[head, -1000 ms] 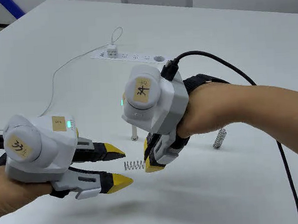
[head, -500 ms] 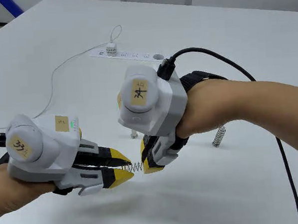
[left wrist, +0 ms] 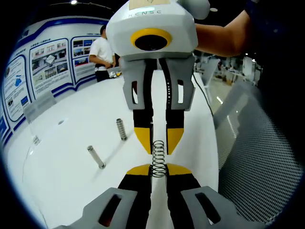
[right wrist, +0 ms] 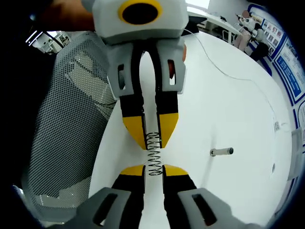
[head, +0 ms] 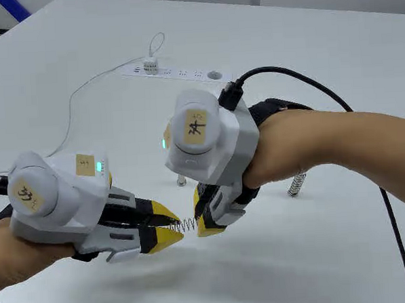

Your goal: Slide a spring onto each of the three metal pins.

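- Yellow tips of the left gripper (head: pixel 169 229) are pressed together on one end of a spring (head: pixel 186 224), low at the left of the head view.
- Right gripper (head: pixel 205 222) meets it tip to tip, its jaws pinched on the other end of the same spring. The coil spans the short gap between the two, clear of the table (head: pixel 316 254).
- From the left gripper view, the spring runs straight up from that gripper's own jaws into the right gripper's tips above. The right gripper view gives the mirror of this.
- Bare pin (head: pixel 181 180) stands upright on the table just behind the right gripper, its top hidden by that gripper's body in the head view.
- Second spring (head: pixel 297 184) stands a little tilted farther right, below the person's forearm (head: pixel 324 145). Whether a pin runs inside it cannot be told.
- Power strip (head: pixel 178 75) lies at the far side of the table, with a thin white cord (head: pixel 73 107) trailing off to the left.
- Black cable (head: pixel 228 94) plugs into the top of the right gripper and arcs over the forearm.
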{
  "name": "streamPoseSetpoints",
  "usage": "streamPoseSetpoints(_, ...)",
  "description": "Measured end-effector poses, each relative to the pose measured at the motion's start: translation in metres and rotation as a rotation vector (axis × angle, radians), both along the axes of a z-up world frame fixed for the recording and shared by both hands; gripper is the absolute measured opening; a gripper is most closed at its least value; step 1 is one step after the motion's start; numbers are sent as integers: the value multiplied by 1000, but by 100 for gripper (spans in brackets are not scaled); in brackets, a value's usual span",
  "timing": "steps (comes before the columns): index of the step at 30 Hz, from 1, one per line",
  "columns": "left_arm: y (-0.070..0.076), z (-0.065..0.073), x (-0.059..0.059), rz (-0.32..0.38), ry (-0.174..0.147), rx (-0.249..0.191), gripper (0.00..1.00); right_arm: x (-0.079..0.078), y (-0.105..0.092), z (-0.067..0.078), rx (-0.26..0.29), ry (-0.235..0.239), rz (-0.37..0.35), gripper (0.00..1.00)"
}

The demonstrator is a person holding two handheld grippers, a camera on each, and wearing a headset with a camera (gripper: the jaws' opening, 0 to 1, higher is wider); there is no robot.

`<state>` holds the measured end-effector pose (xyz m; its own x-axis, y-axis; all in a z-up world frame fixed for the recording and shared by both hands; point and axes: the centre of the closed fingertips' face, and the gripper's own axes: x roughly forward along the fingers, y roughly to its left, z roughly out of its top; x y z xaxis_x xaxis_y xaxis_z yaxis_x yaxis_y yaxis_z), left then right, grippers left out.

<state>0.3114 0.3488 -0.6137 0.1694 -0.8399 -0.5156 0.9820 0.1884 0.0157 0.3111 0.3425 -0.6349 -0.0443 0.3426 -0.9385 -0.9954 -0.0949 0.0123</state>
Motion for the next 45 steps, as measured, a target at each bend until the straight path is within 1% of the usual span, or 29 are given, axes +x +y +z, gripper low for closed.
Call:
streamPoseSetpoints(4,1,1,0,-1,2,-3,10,0,-3,-4,-1,3,-11,15)
streamPoseSetpoints(12,1,2,0,0,3,-6,10,1,0,0,29,10,-26,14)
streamPoseSetpoints(14,1,2,0,-2,3,-6,10,2,0,1,30,2,-24,12)
streamPoseSetpoints(16,0,3,0,-1,4,-10,10,1,-1,2,29,5,-23,12)
streamPoseSetpoints(19,0,3,1,1,3,-9,10,2,0,8,31,-1,-22,12)
streamPoseSetpoints(24,0,3,2,5,5,-10,10,2,5,22,54,-14,-17,12)
streamPoseSetpoints(29,0,4,2,6,4,-9,10,3,12,33,78,-26,-5,12)
streamPoseSetpoints(32,-1,4,1,5,6,-13,10,0,20,41,96,-33,8,12)
streamPoseSetpoints(36,-1,5,2,7,5,-13,10,-2,26,44,97,-39,21,12)
streamPoseSetpoints(39,-2,4,1,5,5,-11,10,-4,29,46,104,-35,26,12)
streamPoseSetpoints(45,-3,7,2,8,2,-24,11,-5,36,51,115,-39,29,11)
